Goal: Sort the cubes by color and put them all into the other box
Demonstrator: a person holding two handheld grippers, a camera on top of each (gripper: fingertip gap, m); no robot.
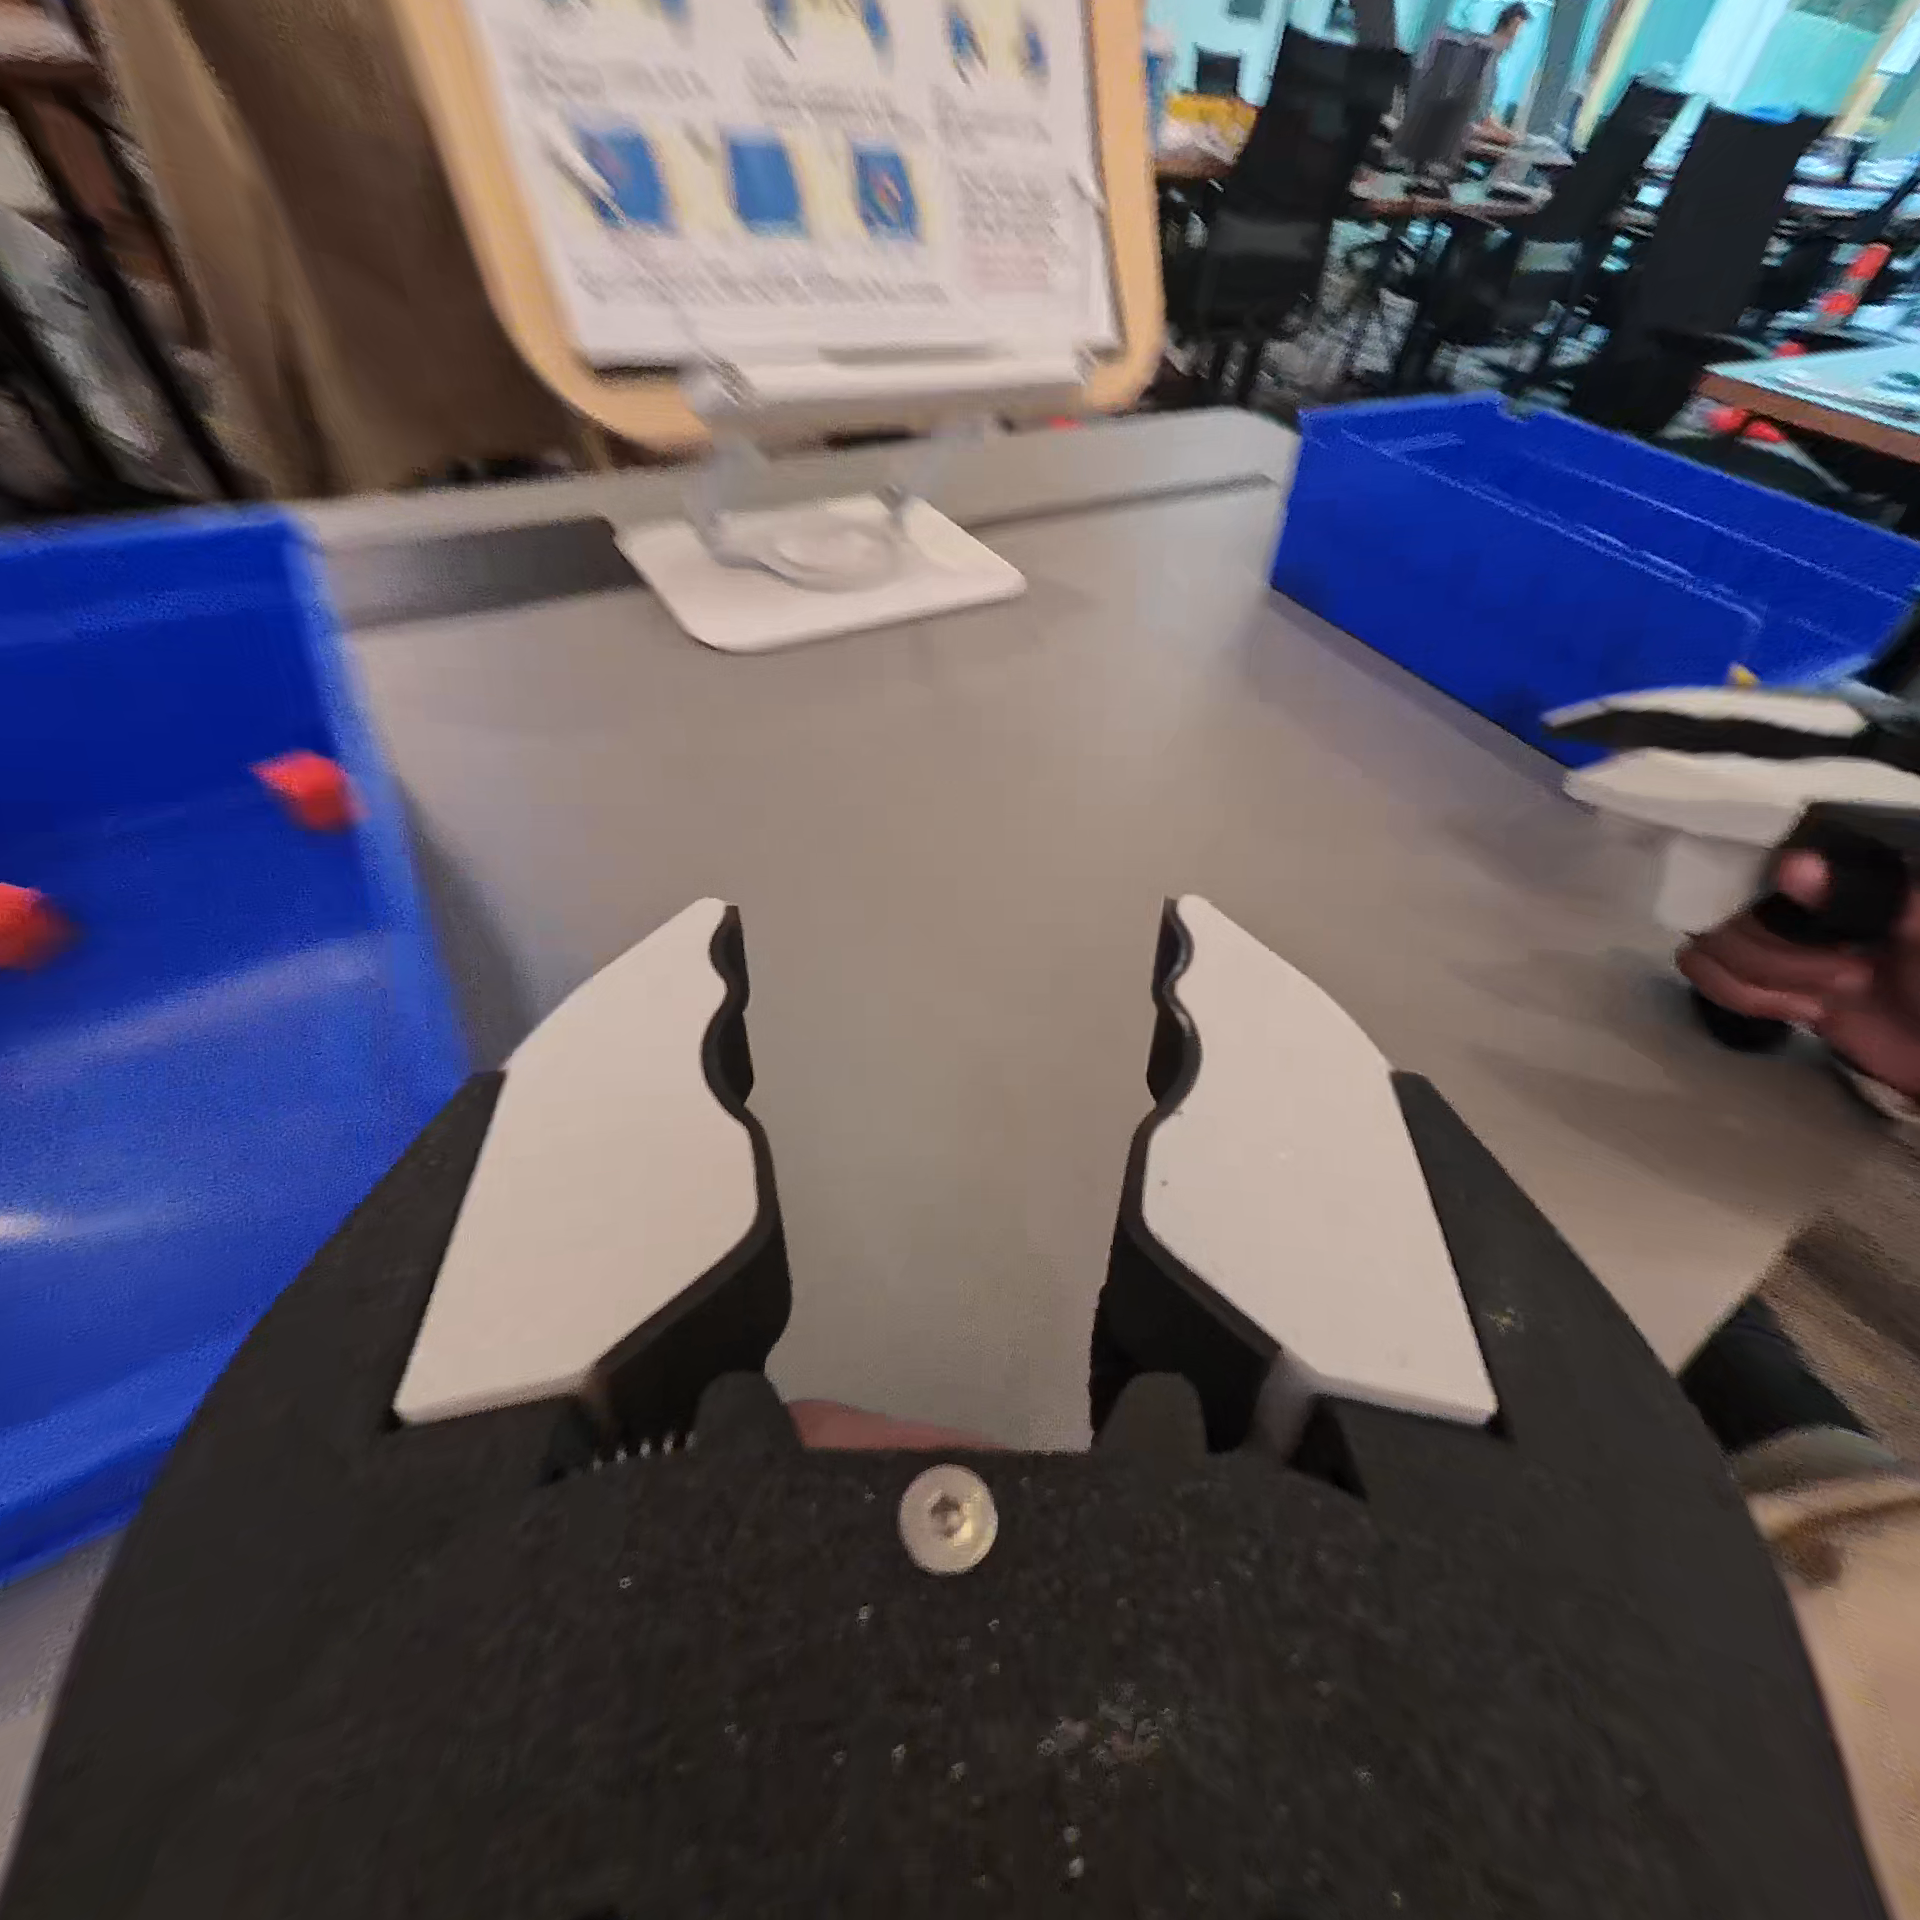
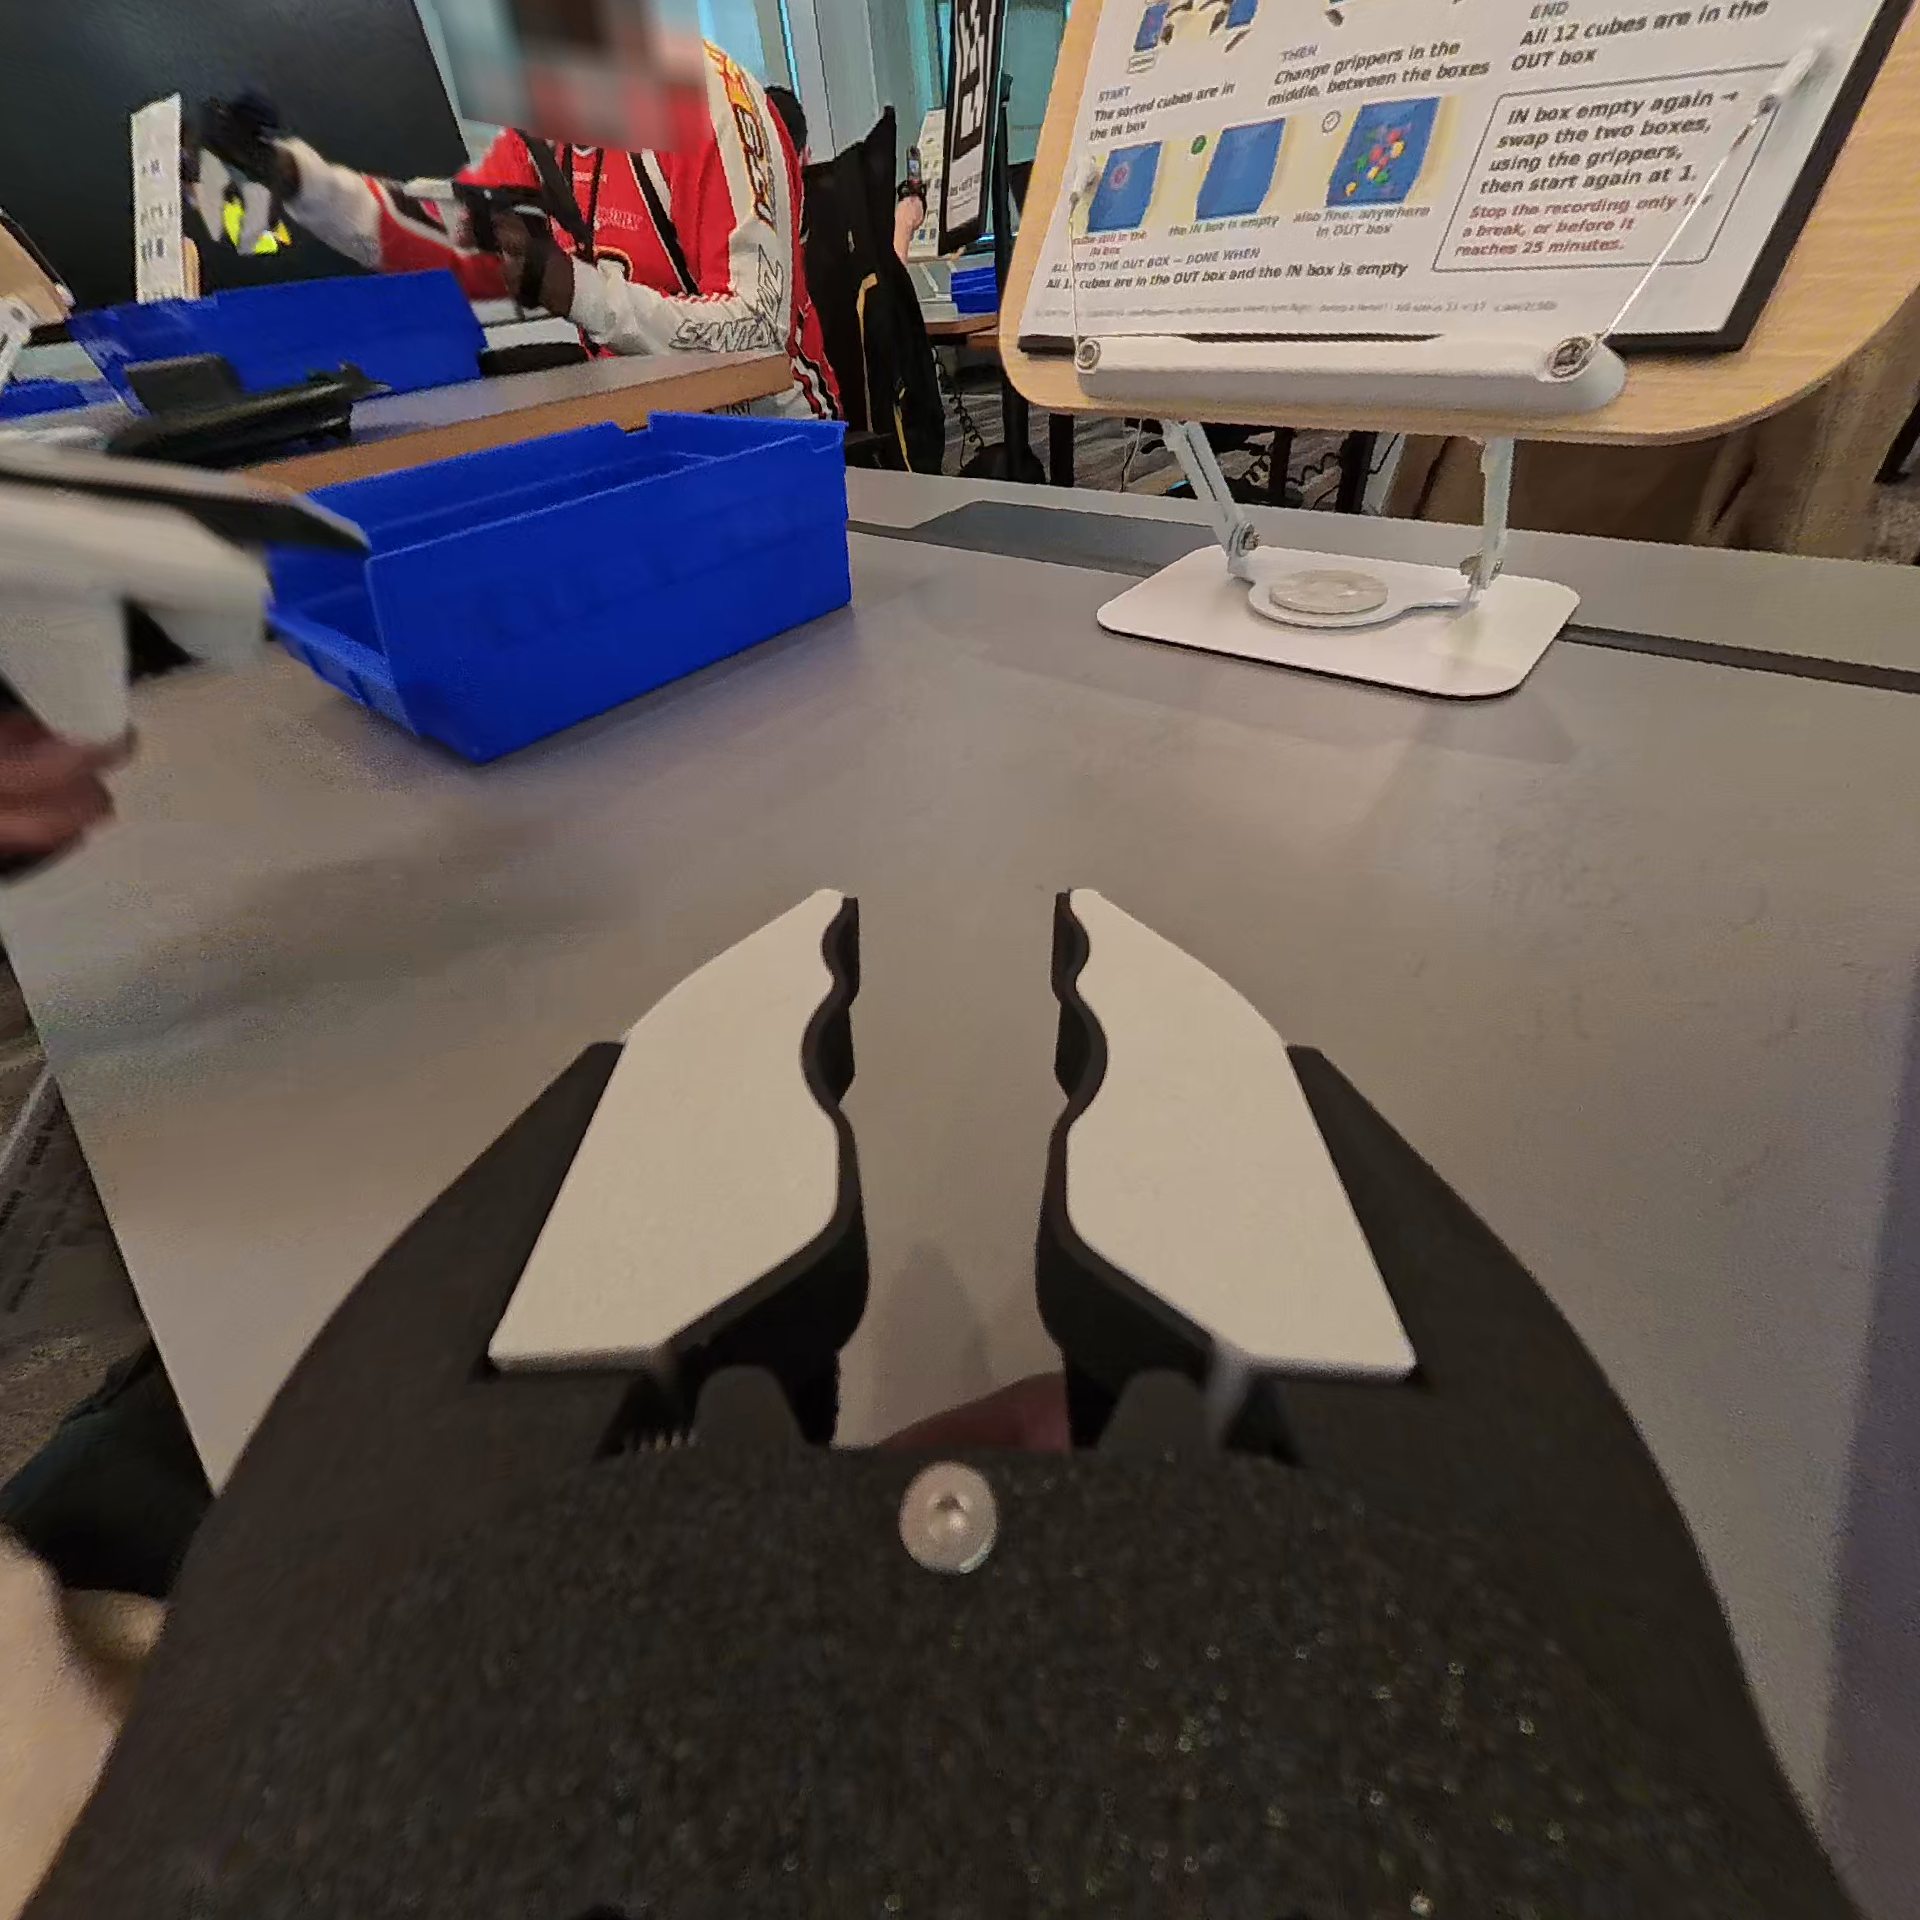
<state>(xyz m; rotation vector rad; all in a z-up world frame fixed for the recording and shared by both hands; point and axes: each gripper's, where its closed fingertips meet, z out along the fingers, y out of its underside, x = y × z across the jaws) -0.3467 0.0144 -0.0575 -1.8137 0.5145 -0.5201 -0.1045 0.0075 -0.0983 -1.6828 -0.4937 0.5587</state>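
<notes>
My left gripper (image 1: 951,912) is open and empty, low over the grey table (image 1: 935,727) between two blue boxes. The left blue box (image 1: 208,1039) is close by and holds two red cubes (image 1: 307,792) that I can see, blurred. The right blue box (image 1: 1558,582) stands farther off; I see no cubes in the part that shows. My right gripper (image 2: 956,902) is open by a narrower gap and empty over the table (image 2: 1039,790); it also shows in the left wrist view (image 1: 1714,748) in front of the right box. The right wrist view shows a blue box (image 2: 582,592), its floor hidden.
A white stand (image 1: 821,571) holding an instruction sheet on a wooden board is at the table's back middle; it also shows in the right wrist view (image 2: 1340,623). A person in a red and white jacket (image 2: 707,260) works at a neighbouring table with more blue boxes (image 2: 291,322).
</notes>
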